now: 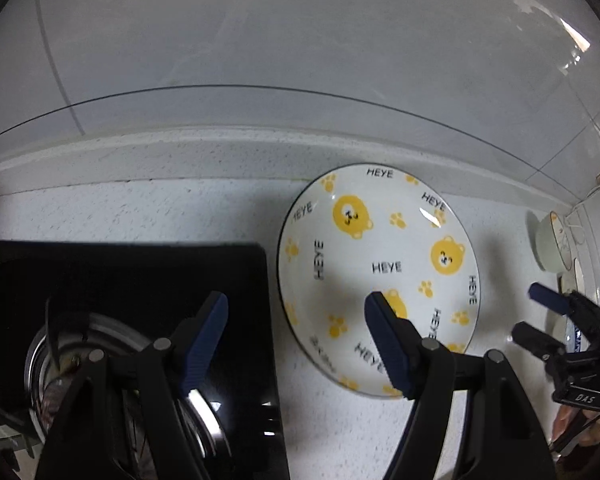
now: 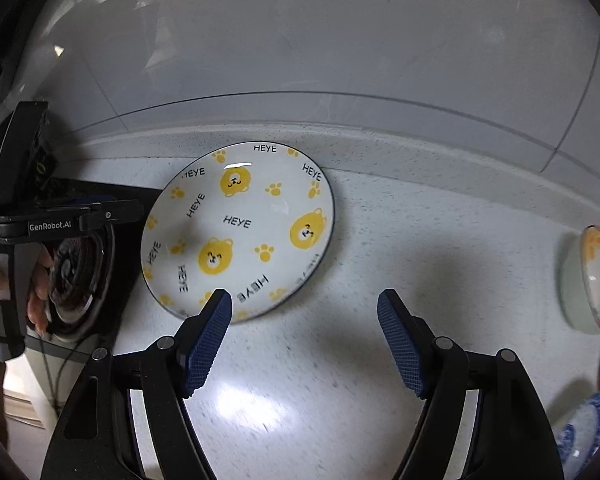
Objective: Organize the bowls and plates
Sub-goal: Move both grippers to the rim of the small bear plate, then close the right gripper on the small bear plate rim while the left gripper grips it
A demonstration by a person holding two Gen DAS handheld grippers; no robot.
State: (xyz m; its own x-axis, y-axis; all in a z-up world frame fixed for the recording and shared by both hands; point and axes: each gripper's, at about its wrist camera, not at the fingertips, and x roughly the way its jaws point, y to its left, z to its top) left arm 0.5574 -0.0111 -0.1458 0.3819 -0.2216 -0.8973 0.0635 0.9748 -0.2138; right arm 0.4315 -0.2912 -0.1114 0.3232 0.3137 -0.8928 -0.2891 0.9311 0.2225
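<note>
A speckled white countertop [image 2: 420, 240] runs along a pale tiled wall. The bear-printed HEYE plate [image 2: 240, 228] lies flat on it near the back edge, just beside a black gas hob [image 1: 140, 280], untouched. A pale green bowl [image 2: 588, 280] and blue-patterned dishes [image 2: 580, 432] sit well apart at the right, unstacked. The left gripper [image 1: 296, 304] and right gripper [image 2: 304, 300] both hang wide and empty above the plate, so the sorting looks barely begun.

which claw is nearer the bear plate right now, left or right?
Left. The left claw hangs open over the bear plate's stove-side rim, one finger above the plate. The right claw is open over bare counter beside the plate's near edge.
</note>
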